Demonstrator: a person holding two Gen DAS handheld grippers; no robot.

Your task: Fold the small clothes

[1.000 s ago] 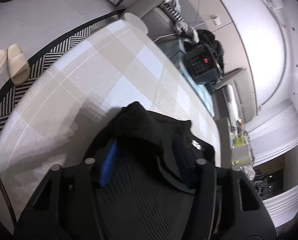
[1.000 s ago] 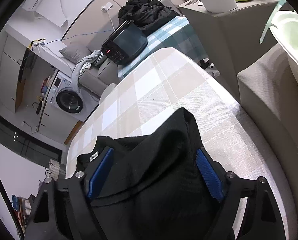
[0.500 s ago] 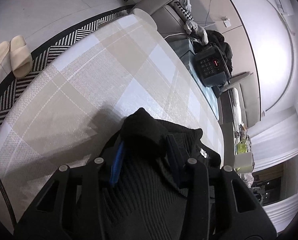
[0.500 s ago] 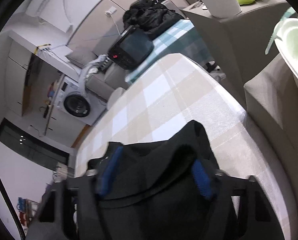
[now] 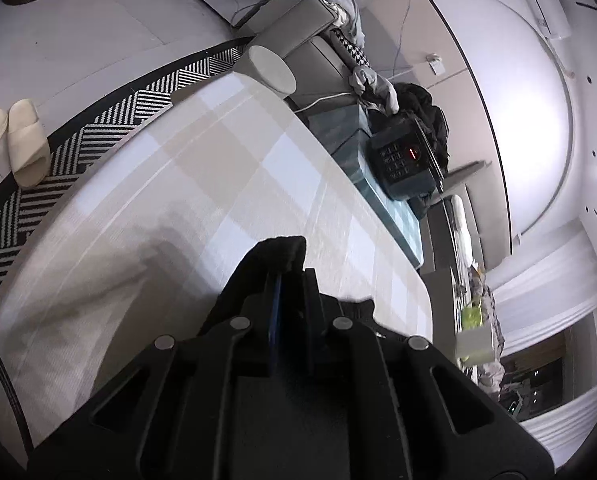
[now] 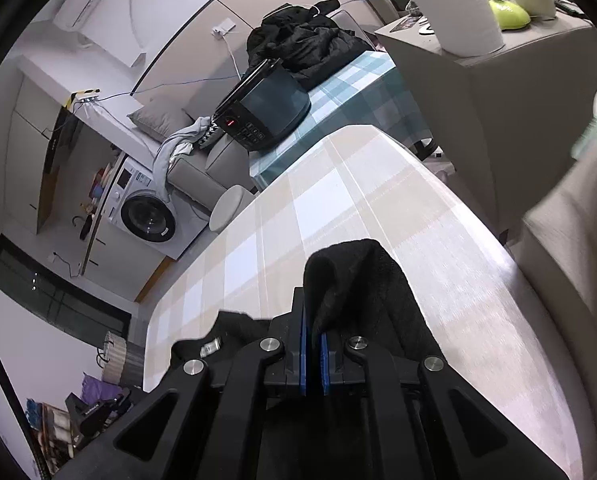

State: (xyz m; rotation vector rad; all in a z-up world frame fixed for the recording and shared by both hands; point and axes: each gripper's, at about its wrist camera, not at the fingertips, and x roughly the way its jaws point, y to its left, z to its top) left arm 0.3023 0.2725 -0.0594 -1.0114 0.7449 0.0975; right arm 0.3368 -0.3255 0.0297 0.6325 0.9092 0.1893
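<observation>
Both grippers have just closed from spread to pinching the black garment (image 6: 362, 280), which lies on the checked table (image 6: 338, 208). Right gripper (image 6: 313, 320) view shows fabric between its blue pads; left gripper (image 5: 288, 264) view adds 2 slippers (image 5: 16, 140).

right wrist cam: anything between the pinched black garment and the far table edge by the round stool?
Nothing. In the right wrist view, only bare checked tablecloth runs from the black garment, pinched in the right gripper, to the round stool.
</observation>
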